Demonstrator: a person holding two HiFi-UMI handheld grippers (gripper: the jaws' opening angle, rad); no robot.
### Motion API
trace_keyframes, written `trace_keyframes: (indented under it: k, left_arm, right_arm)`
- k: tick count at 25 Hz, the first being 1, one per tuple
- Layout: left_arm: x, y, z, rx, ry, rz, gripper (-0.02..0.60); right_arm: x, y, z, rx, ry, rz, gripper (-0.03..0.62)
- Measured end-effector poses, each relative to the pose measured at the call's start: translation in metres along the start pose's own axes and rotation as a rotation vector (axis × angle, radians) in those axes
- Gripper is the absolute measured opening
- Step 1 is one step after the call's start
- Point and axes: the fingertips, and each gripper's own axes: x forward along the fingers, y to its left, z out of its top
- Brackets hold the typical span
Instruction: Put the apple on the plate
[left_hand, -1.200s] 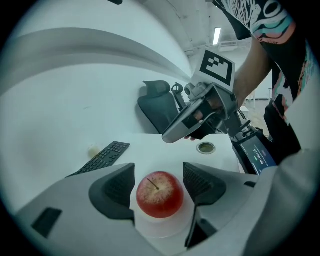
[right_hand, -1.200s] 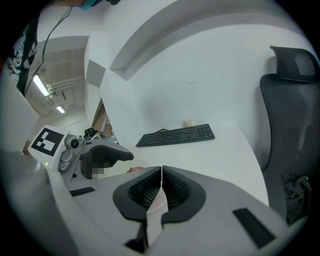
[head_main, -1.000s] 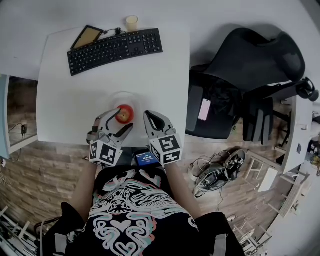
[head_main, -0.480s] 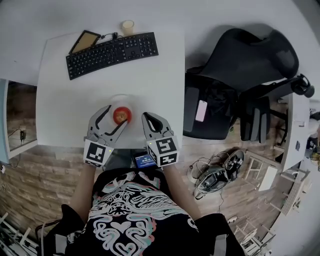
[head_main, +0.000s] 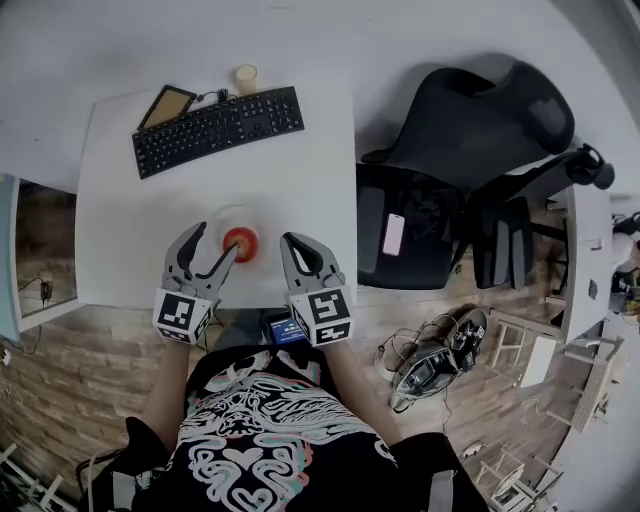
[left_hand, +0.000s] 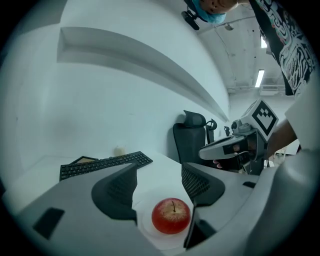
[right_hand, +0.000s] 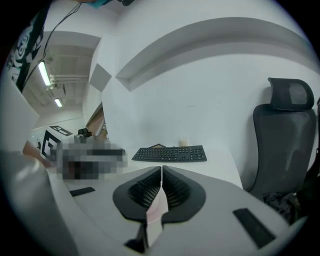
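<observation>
A red apple (head_main: 239, 243) (left_hand: 171, 216) sits stem up on a small white plate (head_main: 226, 213) (left_hand: 144, 228) near the front edge of the white table (head_main: 130, 220). My left gripper (head_main: 215, 241) (left_hand: 159, 176) is open. Its jaws stand wide apart, just above and on the near side of the apple, and touch nothing. My right gripper (head_main: 291, 243) (right_hand: 162, 171) is shut and empty, a little to the right of the plate. It also shows in the left gripper view as the right gripper (left_hand: 204, 152).
A black keyboard (head_main: 218, 118) (right_hand: 170, 153), a dark tablet (head_main: 167, 100) and a small cup (head_main: 245, 77) lie at the table's far side. A black office chair (head_main: 470, 130) with a pink phone (head_main: 392, 234) on its seat stands to the right. Cables (head_main: 430, 355) lie on the floor.
The left gripper has drawn back toward the person, away from the apple, with its jaws open. The apple has stayed on the plate. The right gripper stays shut.
</observation>
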Motion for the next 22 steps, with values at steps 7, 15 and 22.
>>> trace_keyframes:
  k: [7,15,22]
  left_arm:
    - [-0.024,0.009,0.038,-0.020,-0.072,0.058,0.146]
    - [-0.045,0.015,0.076,0.006,-0.125,0.134,0.031]
    - [-0.055,0.023,0.097,0.018,-0.180,0.186,0.031]
  right_arm:
    - [-0.020,0.013,0.047,-0.042,-0.111,0.005,0.029]
    - [-0.035,0.025,0.086,-0.081,-0.192,0.012,0.029]
    - [-0.042,0.035,0.105,-0.166,-0.216,0.010,0.029]
